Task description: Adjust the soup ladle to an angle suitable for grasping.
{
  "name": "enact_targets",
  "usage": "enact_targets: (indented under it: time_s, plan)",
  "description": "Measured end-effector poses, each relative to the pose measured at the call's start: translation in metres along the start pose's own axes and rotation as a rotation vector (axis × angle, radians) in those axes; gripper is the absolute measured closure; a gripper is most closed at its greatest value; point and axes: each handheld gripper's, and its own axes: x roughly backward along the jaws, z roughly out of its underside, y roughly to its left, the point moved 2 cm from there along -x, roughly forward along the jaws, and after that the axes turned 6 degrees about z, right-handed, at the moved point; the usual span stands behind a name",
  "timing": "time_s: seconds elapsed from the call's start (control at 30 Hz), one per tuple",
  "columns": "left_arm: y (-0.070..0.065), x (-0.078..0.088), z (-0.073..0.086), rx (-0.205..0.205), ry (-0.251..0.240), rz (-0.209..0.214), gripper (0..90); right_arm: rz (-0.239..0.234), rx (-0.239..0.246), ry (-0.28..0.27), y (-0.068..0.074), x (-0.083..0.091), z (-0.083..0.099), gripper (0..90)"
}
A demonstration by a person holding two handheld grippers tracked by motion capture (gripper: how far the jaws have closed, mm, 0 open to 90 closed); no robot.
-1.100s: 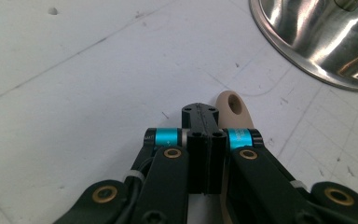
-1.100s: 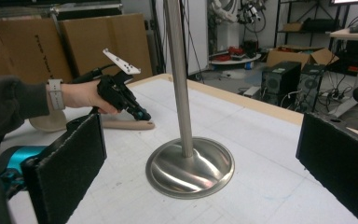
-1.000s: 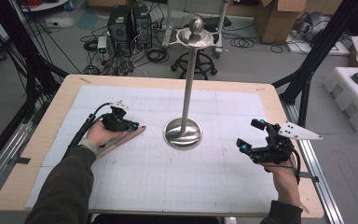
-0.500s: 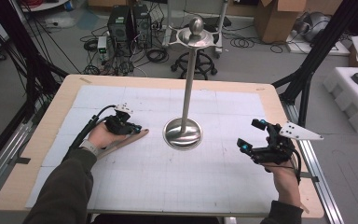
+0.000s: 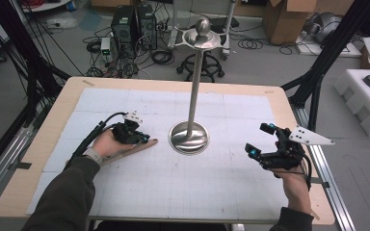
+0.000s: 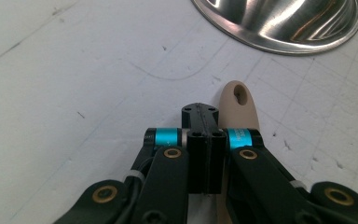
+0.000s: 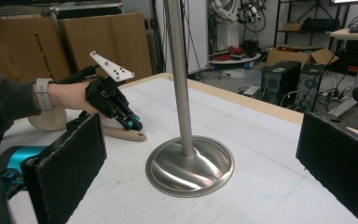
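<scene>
Left gripper [image 5: 142,138], jaws closed, lies on wooden spatula [image 5: 139,147] at frame center-left, near steel stand [image 5: 189,137]; right gripper [image 5: 260,140] jaws wide open, w/ nothing between.

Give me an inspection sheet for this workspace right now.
Surface: white gridded mat on a wooden table, faint scuffs.
Job's things: wooden utensil lying flat, its holed handle end near the steel stand.
Clutter: nothing seen.
Grippers: left gripper shut, over the utensil; right gripper open, holding nothing.
Cables: black cable trails from the left gripper.
Surroundings: computer towers, cardboard boxes, stool.
</scene>
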Motion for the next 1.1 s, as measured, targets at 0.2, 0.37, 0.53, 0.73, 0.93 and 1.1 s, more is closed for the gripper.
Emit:
enact_targets:
  time_s: [0.2, 0.37, 0.53, 0.73, 0.93, 1.1]
  plan:
    - [0.002, 0.001, 0.0, -0.001, 0.003, 0.01, 90.0, 0.006, -0.01, 0.003, -0.001, 0.0, 0.001, 0.5]
    - [0.005, 0.008, -0.003, 0.009, -0.019, -0.02, 90.0, -0.002, -0.012, -0.006, 0.0, 0.001, 0.0, 0.5]
    - [0.003, 0.028, -0.005, -0.017, -0.035, -0.011, 89.9, 0.004, -0.015, -0.004, -0.001, 0.002, 0.001, 0.5]
    - [-0.008, 0.048, -0.004, -0.054, -0.075, 0.005, 89.6, 0.015, -0.02, -0.002, -0.003, 0.004, 0.004, 0.5]
    - [-0.017, 0.065, -0.001, -0.053, -0.126, 0.059, 70.2, 0.02, -0.017, -0.007, -0.004, 0.006, 0.003, 0.5]
    - [-0.022, 0.073, 0.006, -0.094, -0.106, 0.112, 43.8, 0.018, -0.023, -0.009, -0.005, 0.005, 0.003, 0.5]
